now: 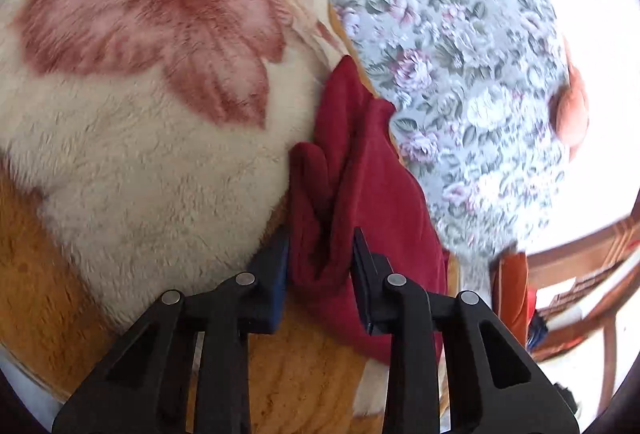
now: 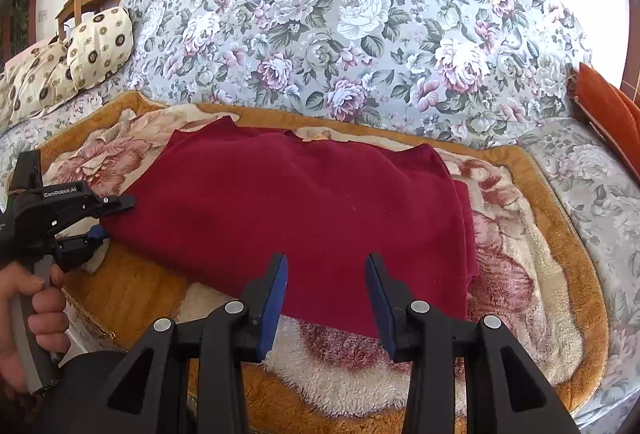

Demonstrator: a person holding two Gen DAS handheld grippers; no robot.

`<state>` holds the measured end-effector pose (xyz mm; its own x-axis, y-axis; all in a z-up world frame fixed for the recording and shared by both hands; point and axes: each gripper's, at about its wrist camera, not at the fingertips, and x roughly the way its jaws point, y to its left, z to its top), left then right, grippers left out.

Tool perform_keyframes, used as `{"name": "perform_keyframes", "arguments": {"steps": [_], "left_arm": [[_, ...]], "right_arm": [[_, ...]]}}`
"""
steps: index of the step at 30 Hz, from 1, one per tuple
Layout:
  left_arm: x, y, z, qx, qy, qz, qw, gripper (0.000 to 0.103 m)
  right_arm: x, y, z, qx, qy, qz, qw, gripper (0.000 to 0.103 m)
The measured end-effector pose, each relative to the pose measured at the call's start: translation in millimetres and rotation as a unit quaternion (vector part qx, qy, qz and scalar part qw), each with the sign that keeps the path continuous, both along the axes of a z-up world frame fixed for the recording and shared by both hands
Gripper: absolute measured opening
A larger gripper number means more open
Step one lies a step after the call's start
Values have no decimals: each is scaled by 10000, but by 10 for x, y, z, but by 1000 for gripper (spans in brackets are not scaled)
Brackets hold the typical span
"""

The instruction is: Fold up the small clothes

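The fingers of the left gripper point(image 1: 320, 254) stand part-way apart in the left wrist view, with a bunched edge of the dark red garment point(image 1: 352, 193) lying between them. The cloth seems to press against both blue pads, though motion blur keeps me from being sure the grip is firm. The garment runs away from the fingers as a narrow, creased strip along the border of a plush blanket point(image 1: 140, 173) printed with cream ground and a large pink flower. Beyond the strip rises the floral sofa back point(image 1: 460, 33), and an orange cushion point(image 1: 570, 113) sits at its far right. A wooden chair point(image 1: 592, 286) shows at the lower right.

In the right wrist view, the fingers of the right gripper point(image 2: 326, 290) are spread wide and hold nothing; they hover just above the near edge of the red garment point(image 2: 304, 209). The garment lies mostly flat on the blanket point(image 2: 520, 266), which covers the sofa seat, its far edge near the sofa back point(image 2: 360, 25). At the left, the person's left hand point(image 2: 24, 306) grasps the handle of the left gripper point(image 2: 96, 218), whose fingers meet the garment's left edge. Patterned pillows point(image 2: 76, 61) rest at the sofa's left end, and an orange cushion point(image 2: 612, 113) at the right.
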<state>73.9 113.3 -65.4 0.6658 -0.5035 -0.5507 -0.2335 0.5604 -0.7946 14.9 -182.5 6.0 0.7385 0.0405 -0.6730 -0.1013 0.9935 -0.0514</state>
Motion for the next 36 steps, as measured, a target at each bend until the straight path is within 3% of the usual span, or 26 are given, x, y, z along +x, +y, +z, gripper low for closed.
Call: {"name": "perform_keyframes", "arguments": {"steps": [4,6,8,10,12,13,15,18,22,27,32,36], "left_arm": [[-17,-105,76,492,47,161,9986,16],[-10,-157,117,740,48,196,9971,15],[-36,-220,209,1052,-94,187,9942,14],[-77,-337,377,1497,-443,126,9877,13],[-133,-433,480,1795,-768,-16,9808,13],[-155,-505,540,1953,-948,-132,9761,13],[-178,-612,618,2224,-1182,-292,9673,13],[-194,-753,681,2504,-1421,-510,9563,13],[-184,-844,719,2659,-1545,-666,9492,13],[-163,-901,725,2721,-1584,-788,9459,13],[-186,-979,750,2842,-1646,-885,9404,13],[-199,-973,745,2816,-1647,-912,9409,13]], "right_arm": [[98,20,68,159,57,170,9997,38],[280,83,293,629,-106,544,9965,38],[640,195,537,1378,10,850,9868,42],[1157,347,610,2393,557,1205,9618,66],[1610,527,500,3137,1229,1388,9312,69],[1916,669,373,3461,1732,1520,9094,68],[2278,843,194,3624,2200,1466,8938,68],[2763,1070,-80,3528,2868,1340,8805,68],[3068,1241,-265,2842,3457,1082,8877,68],[3111,1419,-200,2803,3423,1317,8871,73],[3136,1742,-256,1863,3681,1494,8986,75],[3179,1793,-275,1055,3722,1413,9112,51]]}}
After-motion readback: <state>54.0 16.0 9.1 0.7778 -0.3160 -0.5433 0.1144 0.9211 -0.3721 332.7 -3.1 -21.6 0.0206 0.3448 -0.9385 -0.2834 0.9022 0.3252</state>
